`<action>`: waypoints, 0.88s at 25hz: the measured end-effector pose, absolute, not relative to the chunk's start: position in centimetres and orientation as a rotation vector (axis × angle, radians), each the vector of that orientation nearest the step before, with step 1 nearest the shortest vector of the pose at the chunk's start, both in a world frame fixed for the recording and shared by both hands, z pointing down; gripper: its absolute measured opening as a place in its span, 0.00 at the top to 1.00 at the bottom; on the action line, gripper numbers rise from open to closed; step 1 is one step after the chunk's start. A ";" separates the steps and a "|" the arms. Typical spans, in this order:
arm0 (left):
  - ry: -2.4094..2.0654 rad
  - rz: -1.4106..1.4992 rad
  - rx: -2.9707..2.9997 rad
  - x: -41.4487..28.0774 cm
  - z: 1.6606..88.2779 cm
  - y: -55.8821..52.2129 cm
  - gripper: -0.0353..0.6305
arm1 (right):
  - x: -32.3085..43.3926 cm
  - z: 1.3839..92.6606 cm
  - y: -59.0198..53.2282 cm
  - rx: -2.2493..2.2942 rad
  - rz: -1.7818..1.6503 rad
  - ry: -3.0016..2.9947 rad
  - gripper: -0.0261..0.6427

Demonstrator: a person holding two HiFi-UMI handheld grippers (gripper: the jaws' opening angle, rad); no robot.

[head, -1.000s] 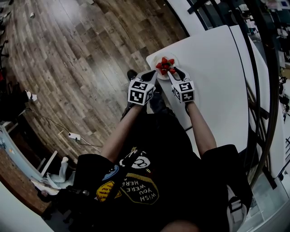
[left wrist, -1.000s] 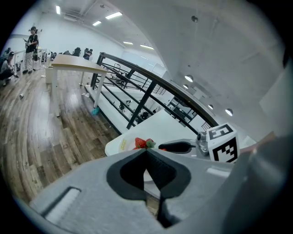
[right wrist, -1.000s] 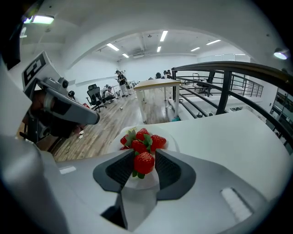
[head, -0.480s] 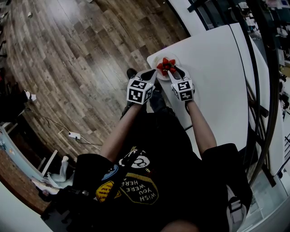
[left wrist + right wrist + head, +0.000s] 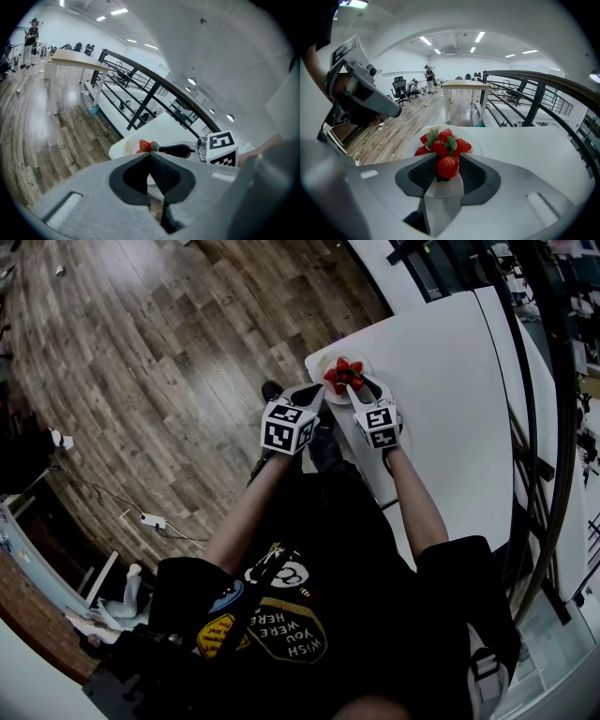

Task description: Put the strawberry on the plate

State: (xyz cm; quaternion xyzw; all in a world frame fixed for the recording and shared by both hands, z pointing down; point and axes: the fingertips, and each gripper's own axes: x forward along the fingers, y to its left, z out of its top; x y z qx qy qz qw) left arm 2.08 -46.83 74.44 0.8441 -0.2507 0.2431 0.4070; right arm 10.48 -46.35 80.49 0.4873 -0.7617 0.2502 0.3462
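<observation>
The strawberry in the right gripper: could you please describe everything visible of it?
The strawberry is red, glossy and plump, held between the dark ribbed pads of the right gripper, which press on both its sides. It is at the near edge of the white plate, just short of a pile of leafy strawberries.

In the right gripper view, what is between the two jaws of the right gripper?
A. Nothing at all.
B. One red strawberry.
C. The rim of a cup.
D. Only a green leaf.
B: one strawberry sits between the pads of the right gripper, on the near side of the other strawberries heaped on the plate.
</observation>
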 end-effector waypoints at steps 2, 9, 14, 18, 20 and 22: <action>-0.632 0.612 2.125 1.7 74.3 -46.8 0.94 | 10.3 80.3 -46.5 1.270 0.643 -1.980 0.74; -0.644 0.597 2.119 1.2 74.1 -45.7 0.94 | 10.1 80.2 -46.0 1.271 0.670 -1.995 0.72; -0.662 0.581 2.134 0.9 73.5 -45.2 0.94 | 9.6 78.5 -45.5 1.282 0.641 -2.038 0.69; -0.690 0.554 2.163 1.3 72.5 -44.6 0.94 | 9.6 76.3 -44.5 1.323 0.613 -2.080 0.71; -0.711 0.535 2.180 1.5 71.6 -44.3 0.94 | 9.7 74.8 -43.9 1.354 0.608 -2.108 0.72; -0.734 0.516 2.198 1.6 70.6 -43.7 0.94 | 10.1 73.0 -43.1 1.402 0.627 -2.138 0.73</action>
